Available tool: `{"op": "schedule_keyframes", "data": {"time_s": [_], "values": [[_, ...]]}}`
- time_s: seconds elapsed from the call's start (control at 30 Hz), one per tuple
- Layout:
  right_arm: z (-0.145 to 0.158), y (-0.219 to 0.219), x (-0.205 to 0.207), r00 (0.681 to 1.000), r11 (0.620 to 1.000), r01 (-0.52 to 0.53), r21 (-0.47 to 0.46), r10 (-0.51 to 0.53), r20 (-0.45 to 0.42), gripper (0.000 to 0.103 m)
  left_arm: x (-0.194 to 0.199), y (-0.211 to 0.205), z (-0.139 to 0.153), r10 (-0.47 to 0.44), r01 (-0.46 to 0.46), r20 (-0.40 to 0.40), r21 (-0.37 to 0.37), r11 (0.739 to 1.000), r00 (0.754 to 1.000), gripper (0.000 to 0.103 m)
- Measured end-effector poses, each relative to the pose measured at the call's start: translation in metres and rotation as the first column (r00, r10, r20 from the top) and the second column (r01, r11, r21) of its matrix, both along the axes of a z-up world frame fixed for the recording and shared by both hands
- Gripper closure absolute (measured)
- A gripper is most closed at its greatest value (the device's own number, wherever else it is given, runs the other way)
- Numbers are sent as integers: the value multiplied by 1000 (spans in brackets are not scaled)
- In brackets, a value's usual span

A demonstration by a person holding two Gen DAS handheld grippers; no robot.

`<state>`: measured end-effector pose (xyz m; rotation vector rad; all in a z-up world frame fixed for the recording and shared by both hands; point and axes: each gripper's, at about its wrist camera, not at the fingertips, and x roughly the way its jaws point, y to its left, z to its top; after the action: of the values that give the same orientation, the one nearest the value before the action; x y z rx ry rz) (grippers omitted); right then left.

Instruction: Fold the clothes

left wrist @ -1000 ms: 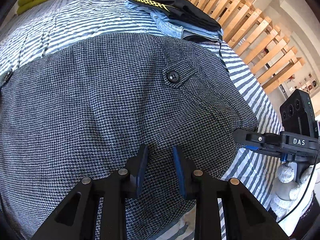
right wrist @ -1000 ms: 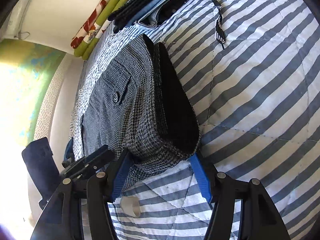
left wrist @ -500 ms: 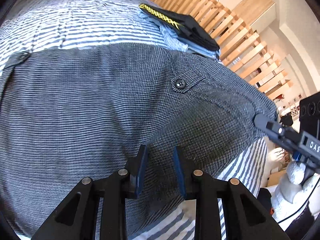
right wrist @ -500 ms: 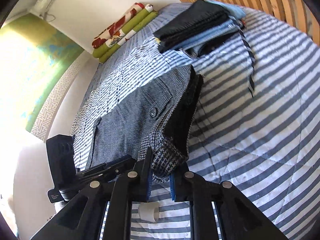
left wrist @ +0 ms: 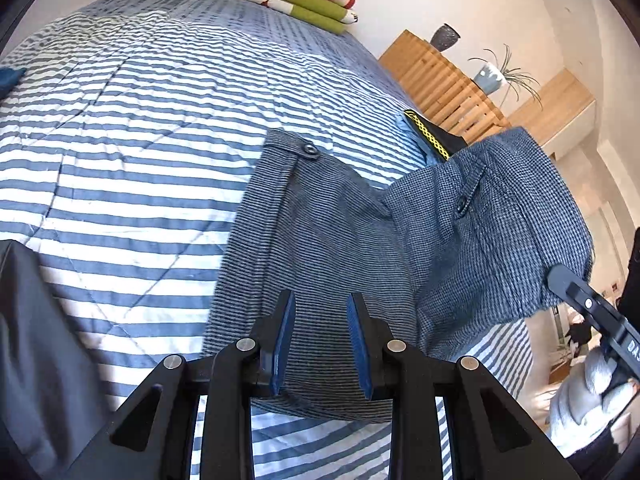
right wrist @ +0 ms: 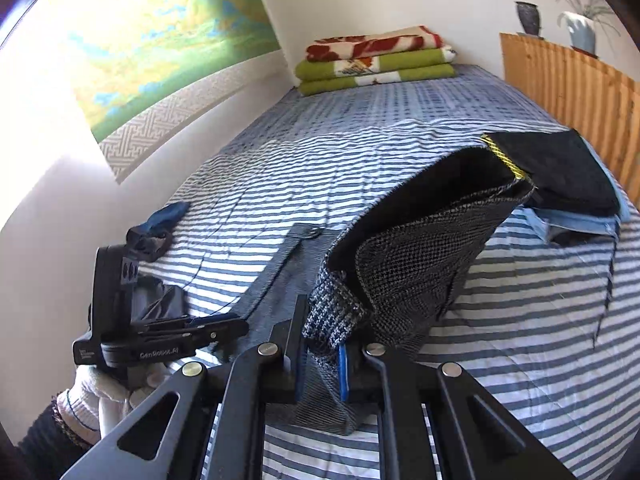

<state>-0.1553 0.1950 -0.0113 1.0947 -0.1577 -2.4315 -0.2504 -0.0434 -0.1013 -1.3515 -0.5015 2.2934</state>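
Observation:
Grey houndstooth trousers (left wrist: 340,240) are partly lifted off the striped bed (left wrist: 120,120). In the left wrist view my left gripper (left wrist: 322,340) is shut on a thick fold of them, with cloth filling the gap between the blue pads. My right gripper (right wrist: 320,356) is shut on another edge of the trousers (right wrist: 420,272), which hang open above the bed and show a dark lining. The right gripper (left wrist: 560,276) also shows at the far right, holding up the raised corner. At the left of the right wrist view is the left gripper (right wrist: 236,326), held in a gloved hand.
A pile of folded clothes (right wrist: 568,176), black on top of light blue, lies by the wooden slatted rail (right wrist: 580,92). Folded green and red blankets (right wrist: 376,60) lie at the far end. A dark blue garment (right wrist: 160,220) lies by the wall, and dark cloth (left wrist: 32,340) lies at the near left.
The right jaws closed on the trousers' edge. Both grippers rose and swung, lifting the trousers off the bed; far less of the cloth now lies flat.

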Motion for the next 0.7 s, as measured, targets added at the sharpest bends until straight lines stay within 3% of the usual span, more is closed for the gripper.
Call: {"op": "schedule_keyframes", "data": {"time_s": [0.1, 0.2, 0.5, 0.7], "values": [[-1, -21, 11, 999, 999, -37, 3, 37, -10, 93, -11, 4, -3, -35, 35, 3, -9, 999, 999, 74], [0, -9, 15, 1000, 1000, -8, -11, 8, -13, 94, -29, 30, -6, -79, 79, 18, 6, 997, 997, 74], [6, 95, 21, 984, 981, 180, -76, -180, -1, 94, -96, 153, -16, -214, 215, 30, -12, 977, 976, 74], [-47, 175, 28, 947, 947, 312, -74, -303, 109, 94, -131, 182, -33, -180, 182, 51, -45, 982, 982, 74]]}}
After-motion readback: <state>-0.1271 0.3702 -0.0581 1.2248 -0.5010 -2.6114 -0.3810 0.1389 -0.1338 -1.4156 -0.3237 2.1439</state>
